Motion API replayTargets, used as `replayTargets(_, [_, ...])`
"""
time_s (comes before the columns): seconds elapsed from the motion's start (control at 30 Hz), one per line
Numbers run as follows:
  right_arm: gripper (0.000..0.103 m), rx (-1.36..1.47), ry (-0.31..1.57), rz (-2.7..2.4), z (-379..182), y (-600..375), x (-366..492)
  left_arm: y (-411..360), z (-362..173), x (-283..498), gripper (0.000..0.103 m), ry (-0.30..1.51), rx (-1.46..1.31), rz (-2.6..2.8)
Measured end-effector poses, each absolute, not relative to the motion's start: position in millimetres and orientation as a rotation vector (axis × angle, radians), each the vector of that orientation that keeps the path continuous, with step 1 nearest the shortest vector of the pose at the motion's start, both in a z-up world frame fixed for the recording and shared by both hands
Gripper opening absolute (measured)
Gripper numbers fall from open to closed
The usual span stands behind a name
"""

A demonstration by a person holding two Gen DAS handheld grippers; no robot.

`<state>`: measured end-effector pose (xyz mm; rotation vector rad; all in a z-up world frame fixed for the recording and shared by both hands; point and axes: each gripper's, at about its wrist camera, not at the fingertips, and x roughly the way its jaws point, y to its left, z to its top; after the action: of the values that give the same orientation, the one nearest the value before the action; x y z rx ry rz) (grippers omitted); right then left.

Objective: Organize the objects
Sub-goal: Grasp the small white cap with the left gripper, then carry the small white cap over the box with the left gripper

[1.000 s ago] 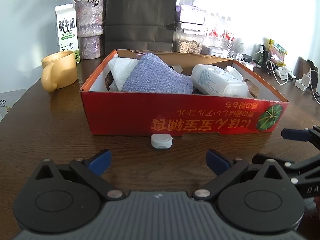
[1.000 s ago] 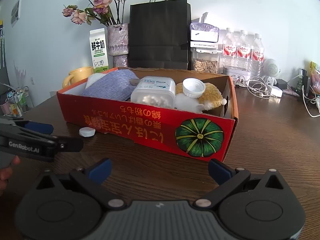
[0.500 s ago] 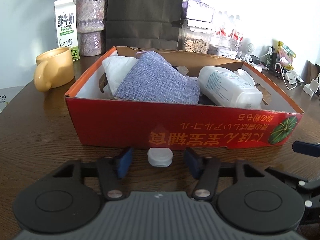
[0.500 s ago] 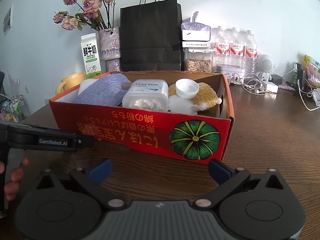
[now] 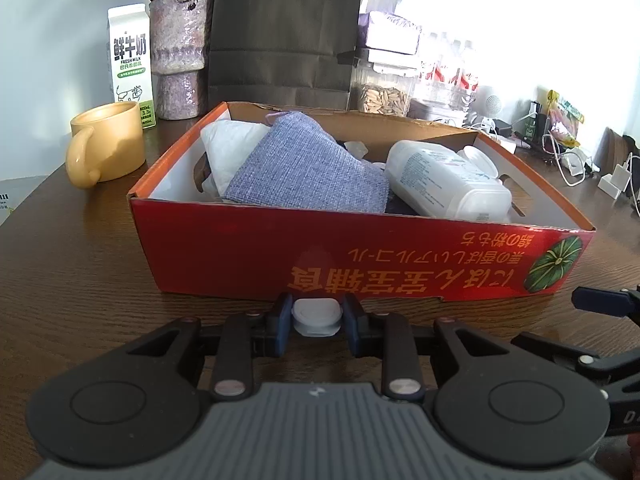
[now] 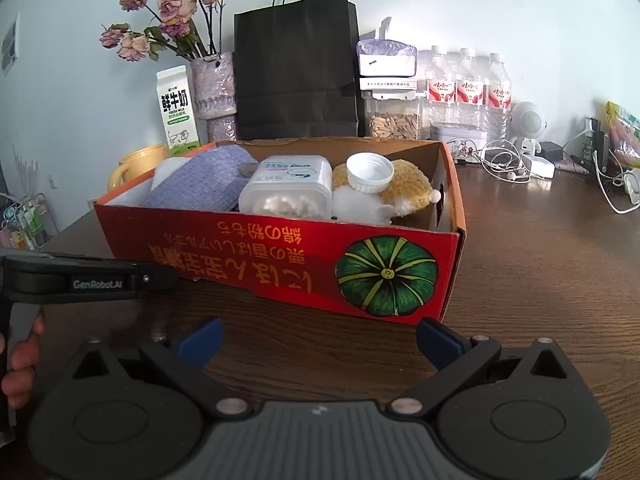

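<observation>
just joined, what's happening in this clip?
A person is tidying a wooden table with a handheld gripper in each hand. The left gripper has just been closing its jaws around a small white cap lying on the table in front of the red cardboard box; the pads now sit against its sides. The box already holds a blue-grey cloth pouch and a white plastic bottle. The right gripper hangs open and empty near the box's pumpkin-print corner.

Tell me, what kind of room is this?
Probably a home room, maybe a dining or living room: a round dark wooden table holds a white milk carton, a yellow ceramic mug and dried pink roses.
</observation>
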<state>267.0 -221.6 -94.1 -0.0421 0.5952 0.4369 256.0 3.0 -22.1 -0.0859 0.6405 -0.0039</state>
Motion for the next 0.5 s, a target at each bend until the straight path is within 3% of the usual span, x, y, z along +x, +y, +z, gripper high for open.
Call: replayTargets(0.5, [0.103, -0.070, 0.576, 0.446, -92, -217, 258, 8, -11, 217, 0.028, 0.599, -0.111, -0.030])
